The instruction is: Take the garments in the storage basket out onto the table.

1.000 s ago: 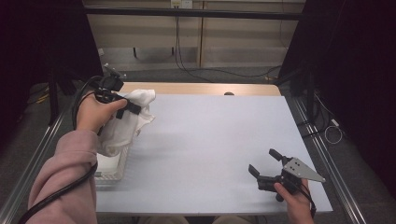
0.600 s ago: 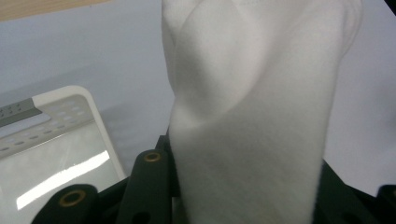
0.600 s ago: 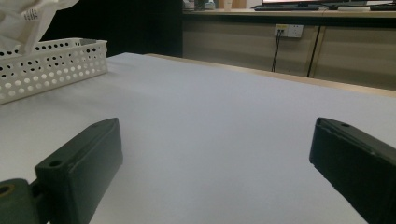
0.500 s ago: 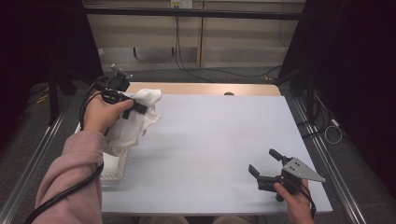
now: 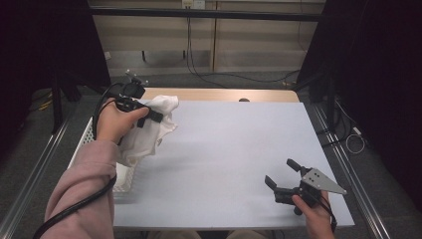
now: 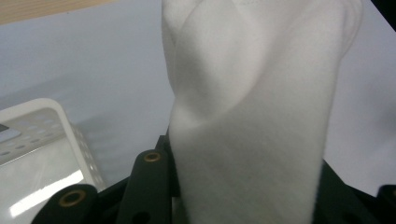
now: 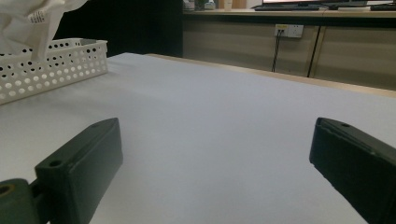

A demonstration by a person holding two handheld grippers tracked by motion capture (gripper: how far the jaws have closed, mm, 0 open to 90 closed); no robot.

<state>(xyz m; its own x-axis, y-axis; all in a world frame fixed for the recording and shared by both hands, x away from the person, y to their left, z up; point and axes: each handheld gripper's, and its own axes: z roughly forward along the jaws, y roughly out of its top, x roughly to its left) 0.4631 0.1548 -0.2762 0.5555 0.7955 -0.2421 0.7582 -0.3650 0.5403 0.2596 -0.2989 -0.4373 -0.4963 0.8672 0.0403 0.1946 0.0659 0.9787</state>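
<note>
A soft white cloth garment (image 5: 149, 130) hangs in the air from the left gripper (image 5: 153, 115), above the left side of the pale grey surface (image 5: 234, 149) and just over the white perforated plastic basket (image 5: 122, 179) that stands at the surface's left edge. In the left gripper view the fabric (image 6: 252, 121) bunches thickly between the two black jaws, which are clamped on it; the cloth drapes down in loose folds, its lower end near the basket's rim and partly hidden behind the person's pink sleeve (image 5: 84, 194). In the right gripper view a corner of the garment with a small label (image 7: 37, 16) dangles above the basket's wall (image 7: 56, 60).

The right gripper (image 5: 280, 183) rests low at the near right corner of the surface, well apart from the cloth, its jaws spread wide with nothing between them.

The step in hand looks like lifting the garment out of the basket and bringing it toward the open middle of the surface. The cloth seems almost clear of the basket, though whether its lowest fold touches the rim cannot be told. The next move likely calls for carrying the garment rightward and lowering it onto bare surface so it spreads rather than piles. The free right gripper would then need to come across to pinch a hem or corner. A loose fold could catch on the basket's edge and drag it along.
</note>
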